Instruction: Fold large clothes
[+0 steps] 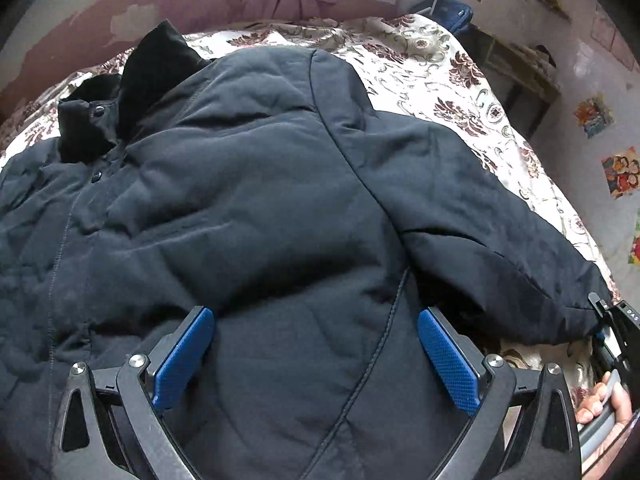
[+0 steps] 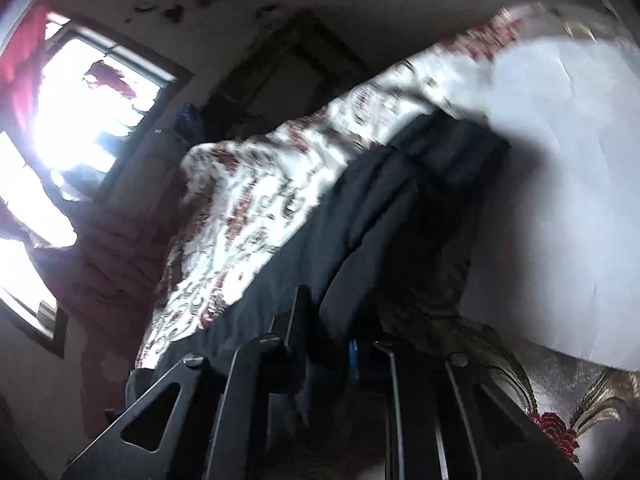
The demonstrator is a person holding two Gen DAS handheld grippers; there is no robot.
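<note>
left fingers (image 1: 314,354) apart over jacket (image 1: 260,200); right fingers (image 2: 340,356) clamped on its sleeve (image 1: 500,240)

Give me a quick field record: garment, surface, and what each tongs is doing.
garment: dark padded jacket, spread front-up, collar at far end
surface: floral bedspread
left tongs: open, over the jacket body, nothing between the pads
right tongs: shut on the jacket's sleeve cuff
view quality: right wrist view blurred
</note>
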